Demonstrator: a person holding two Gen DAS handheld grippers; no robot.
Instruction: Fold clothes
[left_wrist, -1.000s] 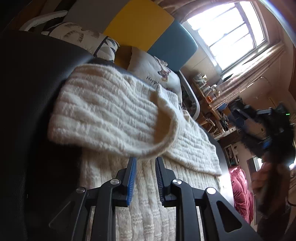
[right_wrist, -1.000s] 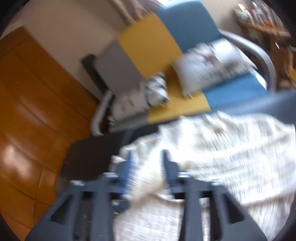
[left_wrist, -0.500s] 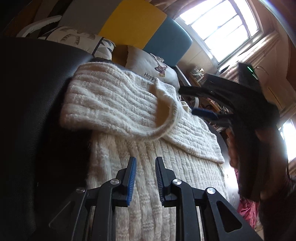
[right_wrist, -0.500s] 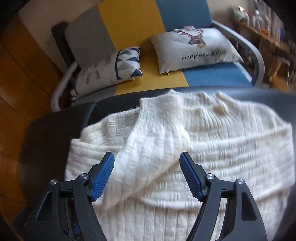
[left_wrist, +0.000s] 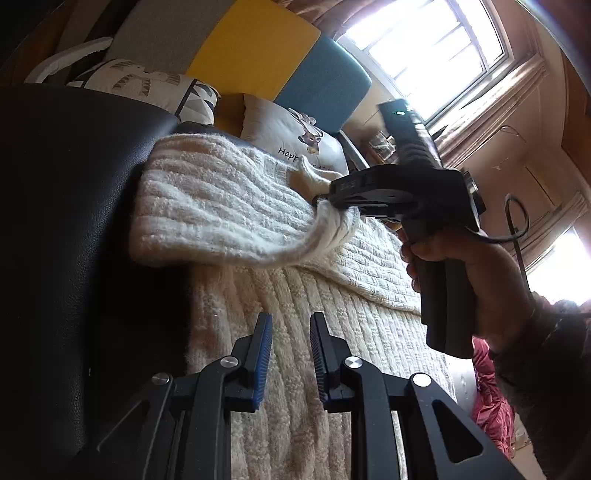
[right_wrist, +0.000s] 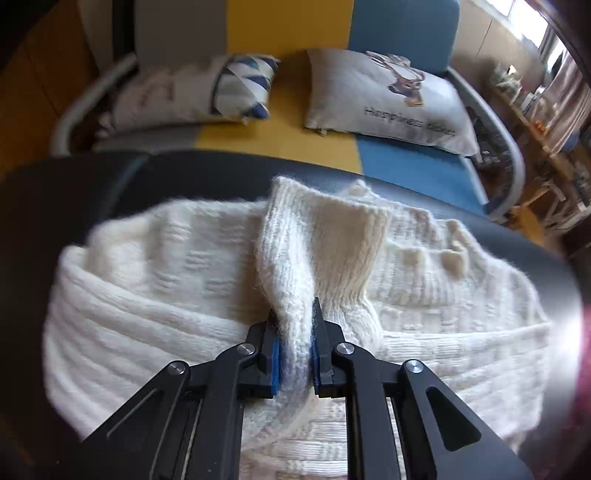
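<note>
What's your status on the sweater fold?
Right tool closing on sleeve cuff. Left tool part open, empty, over sweater. Nothing in the way.

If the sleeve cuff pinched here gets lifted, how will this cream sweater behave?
Probably floppy: the cuff already bunches into a ridge where the right gripper jaws are closing on it. The chunky knit sweater likely sags and trails. Its fuzzy ribbing suggests little slipping on the dark table.

The sweater (right_wrist: 184, 302) runs off the bottom edge — its hem unseen.
</note>
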